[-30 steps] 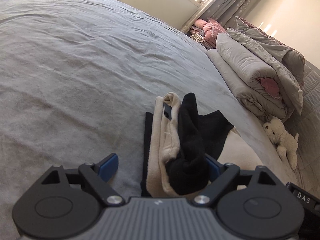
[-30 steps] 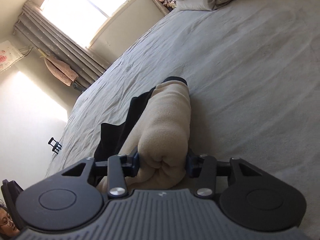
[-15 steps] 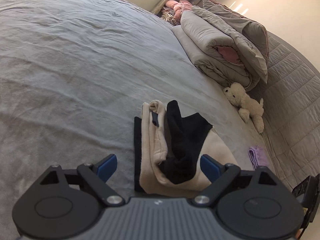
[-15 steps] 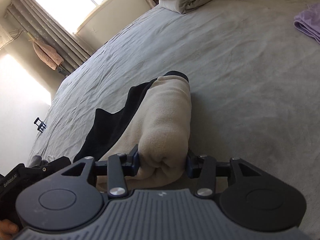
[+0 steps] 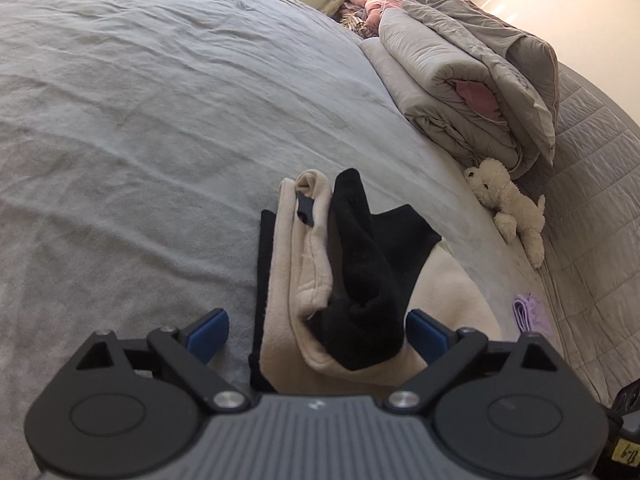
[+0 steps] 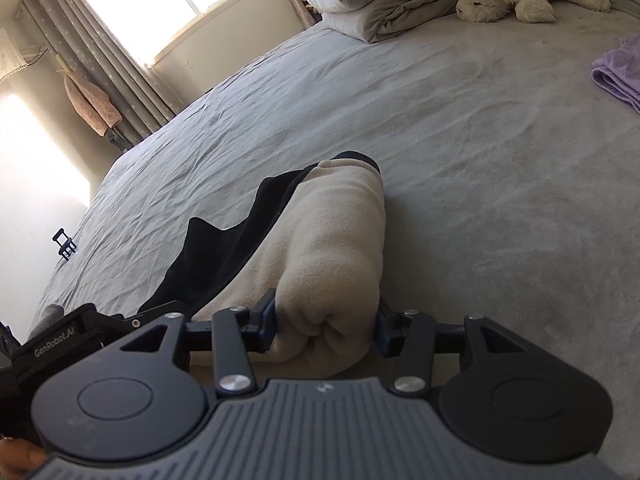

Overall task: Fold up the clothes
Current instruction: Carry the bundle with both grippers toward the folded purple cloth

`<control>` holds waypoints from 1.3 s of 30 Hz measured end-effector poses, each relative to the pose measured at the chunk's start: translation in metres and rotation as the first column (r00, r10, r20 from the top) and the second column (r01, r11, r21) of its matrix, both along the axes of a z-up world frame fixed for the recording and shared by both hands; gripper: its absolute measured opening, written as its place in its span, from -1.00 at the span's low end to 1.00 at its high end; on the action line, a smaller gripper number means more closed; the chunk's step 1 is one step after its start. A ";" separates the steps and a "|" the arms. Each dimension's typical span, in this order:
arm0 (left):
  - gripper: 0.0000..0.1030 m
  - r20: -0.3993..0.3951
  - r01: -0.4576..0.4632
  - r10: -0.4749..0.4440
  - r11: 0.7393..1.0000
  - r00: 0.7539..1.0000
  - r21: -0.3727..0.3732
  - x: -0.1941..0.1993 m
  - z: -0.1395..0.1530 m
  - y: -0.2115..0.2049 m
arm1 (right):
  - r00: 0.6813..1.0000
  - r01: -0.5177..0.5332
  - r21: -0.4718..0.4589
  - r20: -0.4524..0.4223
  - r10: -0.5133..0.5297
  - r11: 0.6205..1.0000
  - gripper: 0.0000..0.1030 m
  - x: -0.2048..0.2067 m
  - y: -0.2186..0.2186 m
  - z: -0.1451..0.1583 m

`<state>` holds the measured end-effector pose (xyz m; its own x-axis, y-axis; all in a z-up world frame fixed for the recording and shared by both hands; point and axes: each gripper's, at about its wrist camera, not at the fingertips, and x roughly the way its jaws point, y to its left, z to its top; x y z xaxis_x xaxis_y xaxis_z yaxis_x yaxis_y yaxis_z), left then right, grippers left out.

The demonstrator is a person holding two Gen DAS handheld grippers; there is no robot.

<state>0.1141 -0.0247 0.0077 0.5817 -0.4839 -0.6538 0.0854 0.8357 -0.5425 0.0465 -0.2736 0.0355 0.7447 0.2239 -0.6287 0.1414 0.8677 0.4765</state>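
Fleece garment (image 6: 332, 248) lies bunched on the bed (image 6: 460, 160), clamped by the right gripper (image 6: 326, 326); left gripper (image 5: 316, 330) hovers low, fingers (image 5: 208, 328) spread wide around it.

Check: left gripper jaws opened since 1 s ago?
Yes. The left gripper pinched the black sleeve before; now both blue pads stand clear of the beige-and-black garment.
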 end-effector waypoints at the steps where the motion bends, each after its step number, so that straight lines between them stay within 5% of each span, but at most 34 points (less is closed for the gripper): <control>1: 0.86 0.006 -0.001 0.001 1.000 1.000 0.012 0.000 -0.002 -0.004 | 1.000 0.000 -0.001 0.000 0.000 1.000 -0.01 0.000 0.000 0.000; 5: 0.82 0.040 0.008 -0.010 0.998 0.999 0.063 -0.003 -0.003 -0.015 | 1.000 0.001 0.001 -0.005 -0.001 1.000 0.02 0.001 -0.001 -0.003; 9: 0.48 0.051 0.023 -0.026 0.998 0.998 0.057 -0.003 -0.004 -0.018 | 1.000 -0.001 -0.015 0.001 0.001 1.000 0.04 0.000 0.000 -0.004; 14: 0.05 0.094 0.032 -0.041 0.995 0.995 0.090 -0.006 0.006 -0.020 | 0.997 -0.029 -0.151 0.067 0.039 0.988 0.01 -0.004 0.019 0.003; 31: -0.07 0.234 0.036 -0.078 0.983 0.969 0.179 -0.038 0.043 -0.042 | 0.987 -0.018 -0.186 0.155 0.048 0.982 -0.07 -0.006 0.003 0.023; 39: -0.07 0.264 -0.002 -0.014 0.998 0.964 0.062 -0.062 0.062 -0.053 | 0.981 -0.013 0.010 0.195 0.011 1.000 -0.08 -0.018 -0.044 0.040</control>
<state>0.0521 -0.0782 0.0696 0.7352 -0.4518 -0.5052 0.2240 0.8655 -0.4480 0.0285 -0.3175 0.0754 0.8502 0.2395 -0.4689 0.0344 0.8634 0.5033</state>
